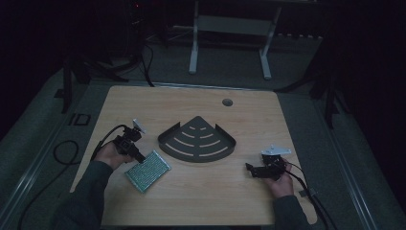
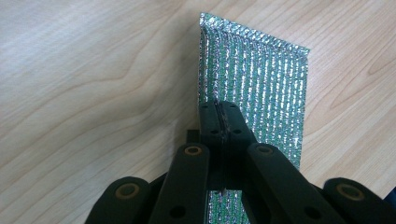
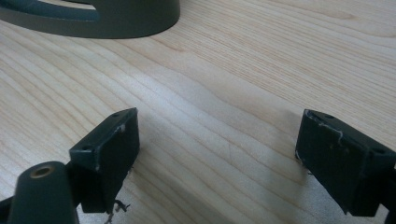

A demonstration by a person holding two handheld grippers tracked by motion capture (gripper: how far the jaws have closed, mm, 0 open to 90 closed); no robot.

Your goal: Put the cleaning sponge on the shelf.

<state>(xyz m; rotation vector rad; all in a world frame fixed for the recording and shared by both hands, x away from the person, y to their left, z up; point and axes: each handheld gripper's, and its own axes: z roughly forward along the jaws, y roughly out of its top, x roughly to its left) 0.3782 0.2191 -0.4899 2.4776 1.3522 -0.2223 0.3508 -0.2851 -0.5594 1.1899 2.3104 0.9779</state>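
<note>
Silver-green foil bubble pouch [image 2: 254,88] lies flat on the wooden table [image 1: 201,191], just beside the dark quarter-round slotted metal shelf [image 1: 197,141]. Left gripper [image 2: 219,116] is clamped on its edge; right gripper [image 3: 217,154] stands apart, empty. Grasp done; lifting and placing likely remain.

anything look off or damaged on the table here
Nothing spilled or broken. The silver-green pouch lies askew to the table edge, its near edge pinched in the shut left gripper. The right gripper, jaws open, has frayed white scuffs on its pads. The dark corner tray looks intact.
</note>
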